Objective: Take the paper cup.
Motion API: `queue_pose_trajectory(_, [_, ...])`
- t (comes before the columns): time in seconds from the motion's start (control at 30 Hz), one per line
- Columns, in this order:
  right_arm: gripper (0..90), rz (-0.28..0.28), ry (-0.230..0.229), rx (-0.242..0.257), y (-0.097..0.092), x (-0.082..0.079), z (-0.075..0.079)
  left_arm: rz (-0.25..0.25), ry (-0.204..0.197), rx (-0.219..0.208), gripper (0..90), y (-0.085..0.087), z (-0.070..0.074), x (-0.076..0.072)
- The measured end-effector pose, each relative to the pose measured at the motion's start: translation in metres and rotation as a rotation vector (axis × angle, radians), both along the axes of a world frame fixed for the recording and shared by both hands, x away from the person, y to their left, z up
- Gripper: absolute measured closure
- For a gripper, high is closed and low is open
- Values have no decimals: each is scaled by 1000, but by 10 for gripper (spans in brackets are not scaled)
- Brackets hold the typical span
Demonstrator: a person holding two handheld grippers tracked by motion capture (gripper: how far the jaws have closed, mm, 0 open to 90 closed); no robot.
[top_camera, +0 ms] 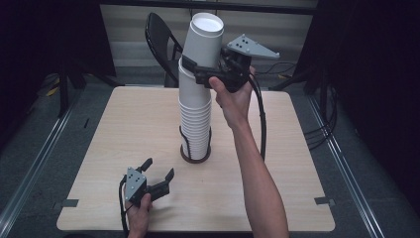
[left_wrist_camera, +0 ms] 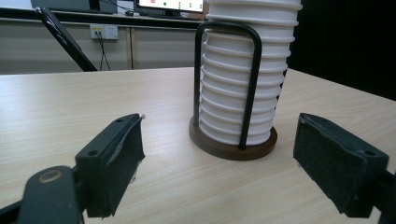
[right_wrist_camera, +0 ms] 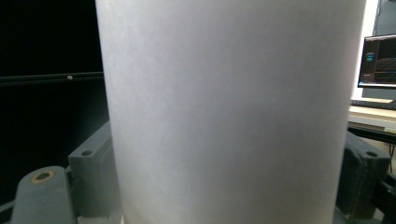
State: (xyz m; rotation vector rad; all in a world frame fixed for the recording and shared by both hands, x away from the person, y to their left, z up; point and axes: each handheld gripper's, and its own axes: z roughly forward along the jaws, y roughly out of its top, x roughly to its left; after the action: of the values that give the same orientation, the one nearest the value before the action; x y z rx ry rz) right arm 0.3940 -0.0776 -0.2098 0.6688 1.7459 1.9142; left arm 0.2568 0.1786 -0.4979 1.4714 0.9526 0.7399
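From where I sit, the high view is dim around its edges, with the table (top_camera: 148, 124) lit evenly from above and only soft, short shadows near its middle. The top cup (top_camera: 204, 37) is almost washed out at its rim. The left gripper view is sharp up close, softer toward the far wall. In the right gripper view that cup (right_wrist_camera: 229, 112) sits so close it blurs into flat grey, beside a glaring monitor (right_wrist_camera: 377, 56).

- Table (top_camera: 124, 129): light wood, rounded corners.
- Holder (left_wrist_camera: 233, 148): round dark base, standing on the table near its middle.
- Left gripper (top_camera: 157, 177): resting at the near edge.
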Motion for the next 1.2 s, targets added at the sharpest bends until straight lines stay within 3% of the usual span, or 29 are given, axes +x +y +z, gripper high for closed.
queue_pose_trajectory(0.57, [141, -73, 25, 41, -32, -7, 1, -4, 2, 9, 159, -1, 0, 0])
queue_pose_trajectory(0.87, [142, -105, 34, 36, -52, -14, -1, 1, 5, 9, 158, -1, 0, 1])
queue_pose_trajectory(1.2, [143, -133, 68, 27, -72, -24, -22, 3, 15, 0, 159, 0, 0, 1])
